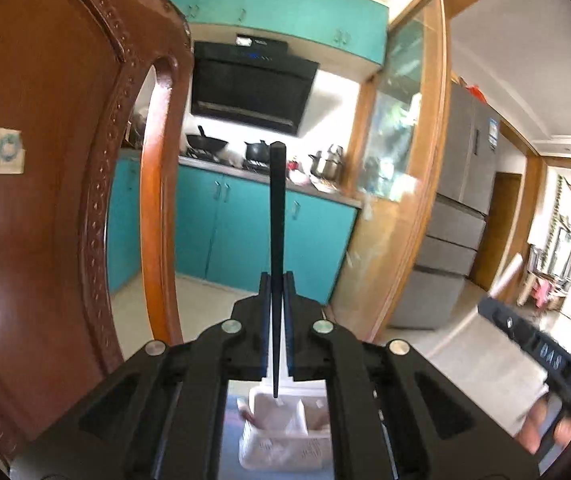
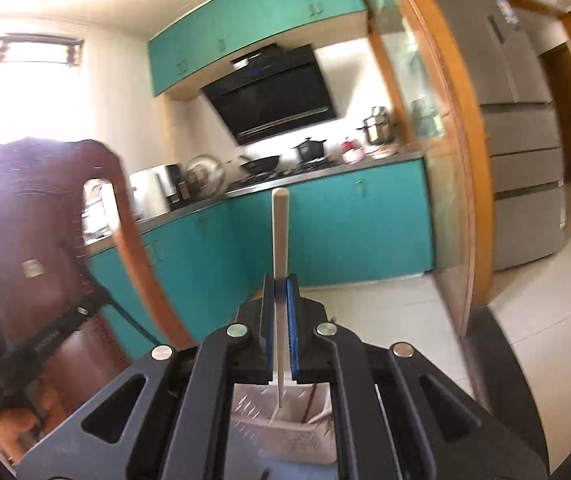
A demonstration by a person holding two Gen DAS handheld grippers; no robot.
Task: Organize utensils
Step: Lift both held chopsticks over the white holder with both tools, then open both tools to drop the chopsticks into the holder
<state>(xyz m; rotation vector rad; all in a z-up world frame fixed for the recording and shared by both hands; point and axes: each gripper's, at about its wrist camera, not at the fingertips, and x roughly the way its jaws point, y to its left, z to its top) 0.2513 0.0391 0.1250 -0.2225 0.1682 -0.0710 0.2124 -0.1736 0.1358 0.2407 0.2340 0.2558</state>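
Two utensils are held at once: the left gripper (image 1: 276, 300) has its jaws clamped on a black chopstick (image 1: 276, 216) and the right gripper (image 2: 280, 300) on a white one (image 2: 280, 236), both sticks rising upright out of the jaws. Both grippers point nearly level toward the teal kitchen cabinets (image 1: 241, 220), with the white divided basket (image 1: 285, 432) directly below. To do this well, each tip should probably be steadied over one compartment before either grip loosens.

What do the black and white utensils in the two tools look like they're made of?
Black utensil: likely matte plastic, with an even dull surface and faceted end. White utensil: likely plastic, opaque off-white with a smooth, rounded end. Blur leaves both uncertain.
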